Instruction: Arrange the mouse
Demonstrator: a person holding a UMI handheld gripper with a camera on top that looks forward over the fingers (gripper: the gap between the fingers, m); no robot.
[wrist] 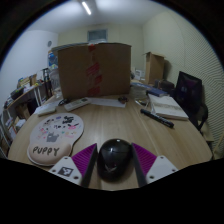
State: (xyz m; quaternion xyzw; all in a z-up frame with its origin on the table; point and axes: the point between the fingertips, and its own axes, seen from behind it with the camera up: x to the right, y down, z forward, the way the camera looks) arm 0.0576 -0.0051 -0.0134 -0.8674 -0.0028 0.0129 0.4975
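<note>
A black computer mouse [115, 158] sits between my gripper's [115, 152] two fingers, and both magenta pads [84, 157] press against its sides. It is over the near edge of the wooden table [125, 125]; I cannot tell whether it rests on the table or is lifted. A round light mouse mat [55, 135] printed with a cartoon dog and the word "PUPPY" lies on the table ahead and to the left of the fingers.
A large cardboard box [93, 68] stands at the far side of the table. A dark slim bar [156, 117], a book [168, 105] and a dark screen [189, 90] are at the right. Cluttered shelves [25, 100] stand at the left.
</note>
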